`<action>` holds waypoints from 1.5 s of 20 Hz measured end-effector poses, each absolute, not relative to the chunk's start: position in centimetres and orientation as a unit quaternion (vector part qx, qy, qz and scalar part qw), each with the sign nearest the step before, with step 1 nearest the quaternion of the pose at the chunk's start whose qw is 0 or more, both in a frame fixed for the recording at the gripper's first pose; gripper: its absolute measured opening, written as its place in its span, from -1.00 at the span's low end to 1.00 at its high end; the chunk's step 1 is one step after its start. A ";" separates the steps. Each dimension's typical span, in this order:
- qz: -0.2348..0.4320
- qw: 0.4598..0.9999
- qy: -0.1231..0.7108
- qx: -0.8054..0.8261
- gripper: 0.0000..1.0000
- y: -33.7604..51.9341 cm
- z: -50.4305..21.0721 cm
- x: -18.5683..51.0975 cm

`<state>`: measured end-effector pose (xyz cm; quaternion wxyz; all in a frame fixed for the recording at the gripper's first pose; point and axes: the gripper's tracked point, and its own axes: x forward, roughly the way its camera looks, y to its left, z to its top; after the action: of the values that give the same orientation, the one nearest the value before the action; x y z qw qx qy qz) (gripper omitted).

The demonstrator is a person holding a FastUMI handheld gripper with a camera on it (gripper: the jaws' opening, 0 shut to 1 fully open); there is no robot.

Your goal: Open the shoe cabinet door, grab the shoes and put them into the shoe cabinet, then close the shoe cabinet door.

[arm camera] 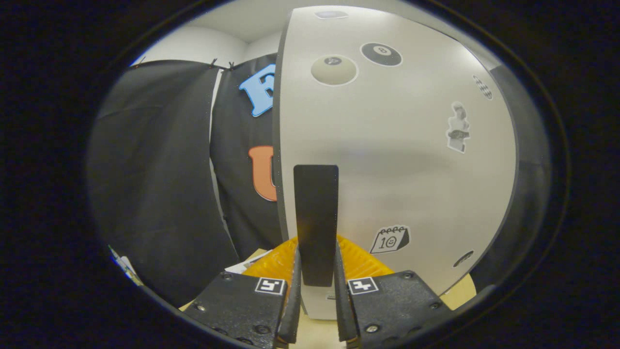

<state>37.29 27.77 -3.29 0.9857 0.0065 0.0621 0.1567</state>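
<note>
The white shoe cabinet door [397,160] stands close in front of me, with several stickers on it. A tall black handle [316,218] runs down near the door's left edge. My gripper [316,276] is shut on the lower end of that handle, one finger pressed against each side. The door's thin left edge [277,145] faces me, with booth cloth beyond it. I cannot tell how far the door stands from the cabinet body.
Pale wooden surface [315,334] lies under the fingers and the door's bottom. A white paper [242,265] lies on it left of the fingers. Black booth cloth [160,184] hangs to the left. A dark band [530,160] runs past the door's right edge.
</note>
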 end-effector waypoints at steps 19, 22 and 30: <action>0.153 0.986 0.060 0.012 -0.47 10.4 -5.0 16.4; 0.130 0.989 0.063 0.021 -0.52 6.8 -5.2 14.7; 0.101 0.992 0.070 0.037 -0.74 -1.6 -6.0 13.3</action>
<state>13.35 -1.61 -6.02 0.9917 0.0375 0.0704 0.1010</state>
